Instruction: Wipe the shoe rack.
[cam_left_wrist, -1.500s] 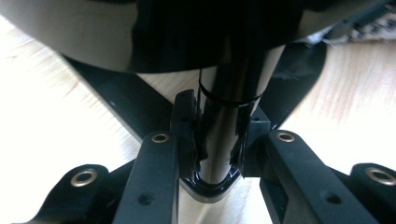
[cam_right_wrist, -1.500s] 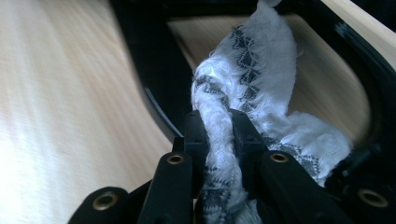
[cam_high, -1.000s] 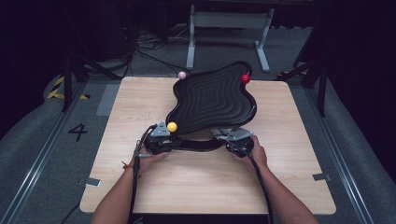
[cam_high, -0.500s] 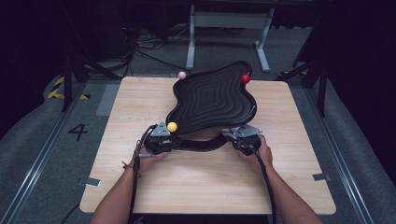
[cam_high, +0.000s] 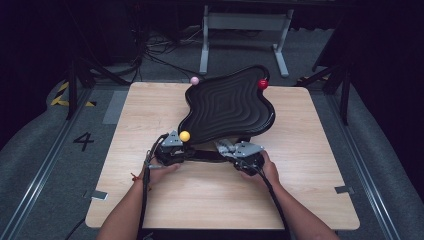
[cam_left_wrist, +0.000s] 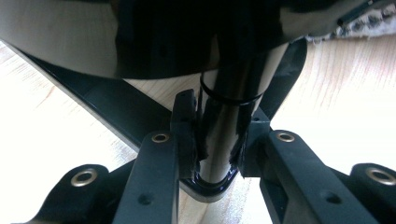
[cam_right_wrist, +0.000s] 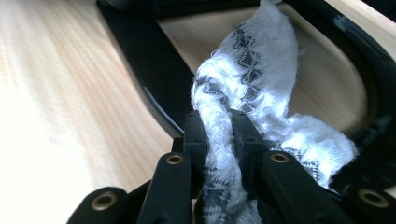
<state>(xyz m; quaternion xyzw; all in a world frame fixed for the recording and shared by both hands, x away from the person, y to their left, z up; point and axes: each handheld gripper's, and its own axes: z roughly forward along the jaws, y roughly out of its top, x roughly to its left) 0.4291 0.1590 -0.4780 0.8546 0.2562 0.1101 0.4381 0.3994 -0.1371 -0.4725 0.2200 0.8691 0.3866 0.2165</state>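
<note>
A black wavy tray (cam_high: 225, 105) stands tilted on a black stand on the wooden table (cam_high: 310, 190). Pink (cam_high: 194, 80), red (cam_high: 262, 84) and yellow (cam_high: 184, 135) balls sit at its corners. My left gripper (cam_high: 177, 150) is below the yellow ball, shut on the stand's glossy black post (cam_left_wrist: 224, 135); its pads press both sides of the post, left gripper (cam_left_wrist: 217, 135). My right gripper (cam_high: 227, 149) is at the tray's near right, right gripper (cam_right_wrist: 218, 133), shut on a white patterned cloth (cam_right_wrist: 252, 70). The cloth lies over the stand's black base frame (cam_right_wrist: 154, 65).
Behind the table a grey metal frame (cam_high: 245, 22) stands on the floor among loose cables (cam_high: 150, 55). Floor rails run along both sides, and a "4" marking (cam_high: 83, 141) lies at the left. Bare tabletop stretches to the near left and right.
The right gripper has shifted sideways along the stand's base, out to the right and back left, with the cloth in it. The left hand has kept still.
</note>
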